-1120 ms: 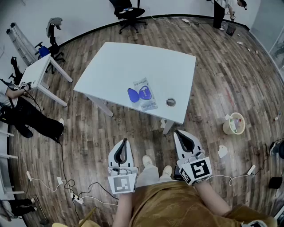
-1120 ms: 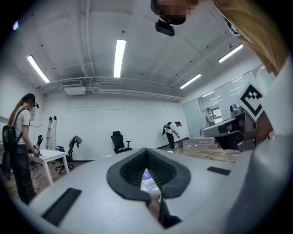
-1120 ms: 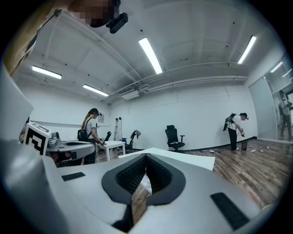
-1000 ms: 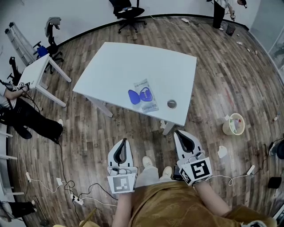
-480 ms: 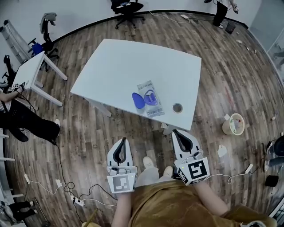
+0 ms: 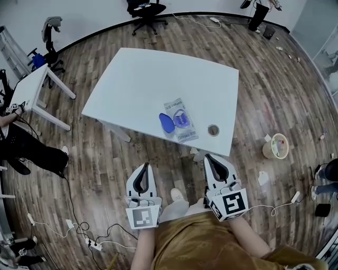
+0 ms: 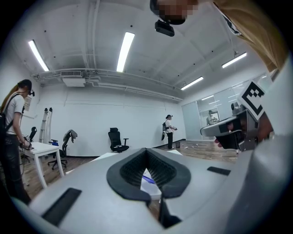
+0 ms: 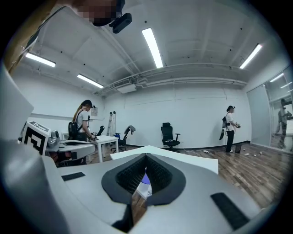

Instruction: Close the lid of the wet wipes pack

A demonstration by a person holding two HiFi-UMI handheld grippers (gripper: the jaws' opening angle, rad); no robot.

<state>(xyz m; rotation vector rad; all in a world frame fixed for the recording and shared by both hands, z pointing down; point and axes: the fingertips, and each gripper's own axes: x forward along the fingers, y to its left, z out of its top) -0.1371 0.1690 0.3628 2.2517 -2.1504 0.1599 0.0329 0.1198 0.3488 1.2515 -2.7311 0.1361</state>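
The wet wipes pack (image 6: 181, 121) lies flat near the front edge of the white table (image 6: 142, 79). Its blue lid (image 6: 167, 124) stands flipped open to the left of the pack's opening. My left gripper (image 6: 142, 170) and right gripper (image 6: 210, 160) are both shut and hold nothing. They hang over the wooden floor close to the person's body, short of the table's front edge. A sliver of the pack (image 7: 148, 180) shows through the hollow of the left gripper (image 7: 146, 150). The pack (image 8: 144, 183) also shows through the hollow of the right gripper (image 8: 146, 156).
A round grommet (image 6: 213, 129) sits in the table to the right of the pack. A smaller white table (image 6: 33, 84), office chairs (image 6: 144, 10) and a seated person (image 6: 24, 147) are at the left. A bucket (image 6: 277, 146) and cables (image 6: 79, 228) lie on the floor.
The head view has drifted, so the table and pack sit slightly lower and further right in the picture. Both grippers stay shut in much the same place.
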